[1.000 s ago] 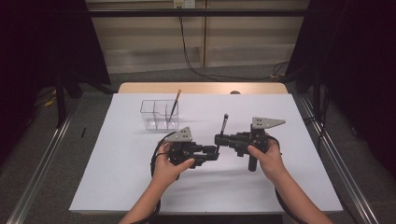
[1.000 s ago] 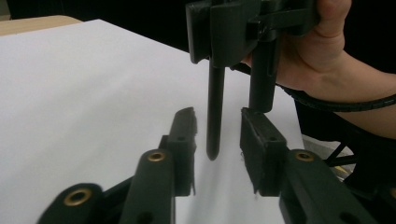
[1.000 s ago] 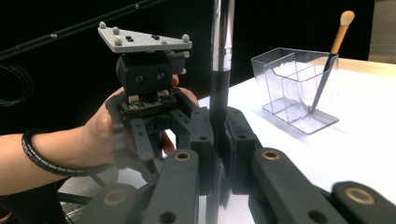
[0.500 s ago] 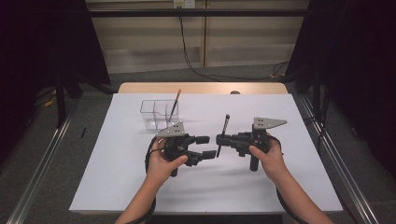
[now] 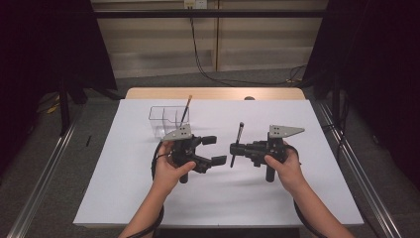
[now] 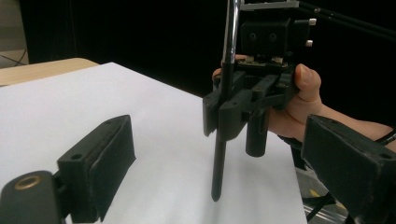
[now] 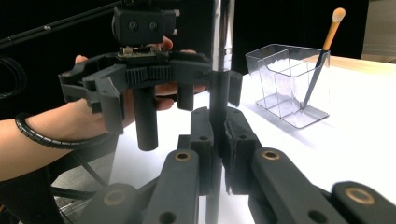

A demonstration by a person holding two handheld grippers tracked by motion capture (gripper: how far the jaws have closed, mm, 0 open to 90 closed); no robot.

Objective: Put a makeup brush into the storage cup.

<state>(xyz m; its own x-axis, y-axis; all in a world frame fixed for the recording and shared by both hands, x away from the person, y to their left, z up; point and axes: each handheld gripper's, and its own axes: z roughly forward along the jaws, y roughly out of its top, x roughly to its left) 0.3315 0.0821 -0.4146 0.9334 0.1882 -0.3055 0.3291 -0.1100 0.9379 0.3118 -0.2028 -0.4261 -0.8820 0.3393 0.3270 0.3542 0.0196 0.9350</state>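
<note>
A white sheet [image 5: 218, 198] covers most of a pale wooden table [image 5: 213, 93] in the middle of the frame. Grey floor [image 5: 44, 163] lies on both sides, with metal rails [image 5: 369, 198] at lower left and right. Black curtains [image 5: 44, 44] fill the upper corners, and a cable [image 5: 208, 64] hangs down the pale back wall [image 5: 257, 34].

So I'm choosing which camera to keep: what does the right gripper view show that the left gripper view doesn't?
The right gripper view has the clear divided holder with an orange-handled brush leaning in it, and the right gripper shut on the black-and-chrome brush handle. The left gripper view has the left gripper's open jaws, just opened, with nothing between them, and the handle's lower tip just above the sheet. Both share the handle, the white sheet and the opposite hand.
</note>
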